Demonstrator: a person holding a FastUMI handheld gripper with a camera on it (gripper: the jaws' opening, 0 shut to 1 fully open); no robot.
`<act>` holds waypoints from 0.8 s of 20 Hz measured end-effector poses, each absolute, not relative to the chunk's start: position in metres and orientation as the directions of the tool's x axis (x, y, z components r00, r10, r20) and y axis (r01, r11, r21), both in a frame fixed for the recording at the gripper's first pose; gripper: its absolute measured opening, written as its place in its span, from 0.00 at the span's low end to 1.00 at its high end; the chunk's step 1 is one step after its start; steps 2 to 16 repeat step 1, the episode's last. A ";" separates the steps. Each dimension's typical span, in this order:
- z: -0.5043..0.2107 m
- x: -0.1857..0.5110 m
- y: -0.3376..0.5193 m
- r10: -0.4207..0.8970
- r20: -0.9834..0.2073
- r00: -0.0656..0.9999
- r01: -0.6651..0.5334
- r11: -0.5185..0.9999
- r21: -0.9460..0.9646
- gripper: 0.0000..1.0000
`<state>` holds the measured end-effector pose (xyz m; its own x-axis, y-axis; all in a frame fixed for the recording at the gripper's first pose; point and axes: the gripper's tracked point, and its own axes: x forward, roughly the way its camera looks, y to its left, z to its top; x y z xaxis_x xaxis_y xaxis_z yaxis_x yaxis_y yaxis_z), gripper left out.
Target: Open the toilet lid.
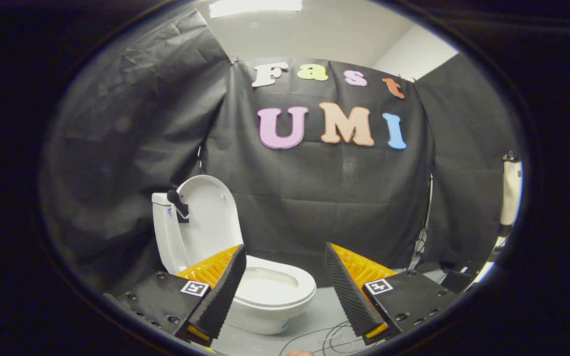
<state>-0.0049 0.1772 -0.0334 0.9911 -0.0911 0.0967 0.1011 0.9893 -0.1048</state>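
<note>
A white toilet (270, 296) stands on the grey floor just beyond my left finger. Its lid (211, 217) is raised upright and leans back against the white tank (166, 237). The seat ring lies flat and the bowl opening shows. A small black handle (177, 201) juts from the tank beside the lid. My gripper (285, 257) is open, its fingers spread wide with nothing between them. It hangs short of the toilet, whose bowl lies partly behind the left finger (220, 291).
Black cloth walls close in the booth behind and beside the toilet. Thin cables (329, 338) lie on the grey floor in front of the bowl. A white object on a stand (510, 193) is at the far right, with dark gear on the floor below it.
</note>
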 end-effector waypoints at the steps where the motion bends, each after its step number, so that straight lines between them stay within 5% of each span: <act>1: -0.036 -0.003 0.177 -0.087 0.089 0.992 0.098 0.988 -0.122 0.98; 16: -0.036 -0.003 0.177 -0.087 0.089 0.992 0.098 0.988 -0.122 0.98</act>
